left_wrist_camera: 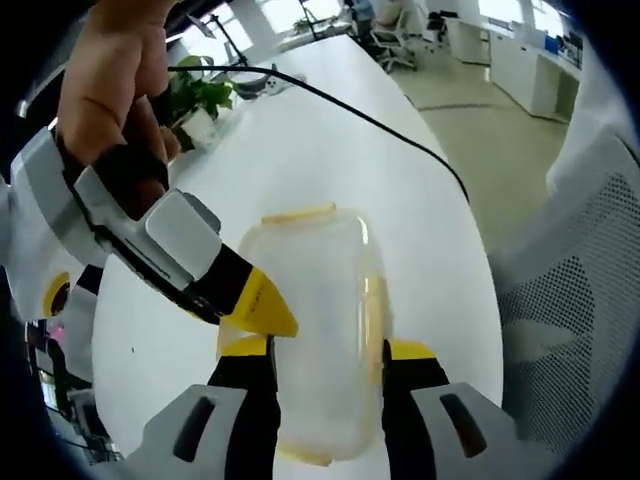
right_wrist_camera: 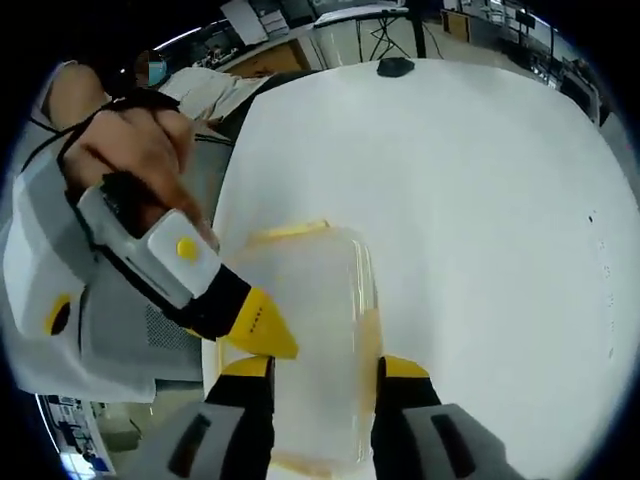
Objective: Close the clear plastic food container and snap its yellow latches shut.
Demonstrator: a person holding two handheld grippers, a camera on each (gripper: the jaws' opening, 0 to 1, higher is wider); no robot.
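Left hand-held gripper and right hand-held gripper held open astride clear container | table | latching in hand | yellow latch to be pressed shut.

Left gripper view looks steeply down, close over the clear container on the white table, facing toward office floor. Right gripper view faces it from the opposite side, equally close. Both share container and tabletop.
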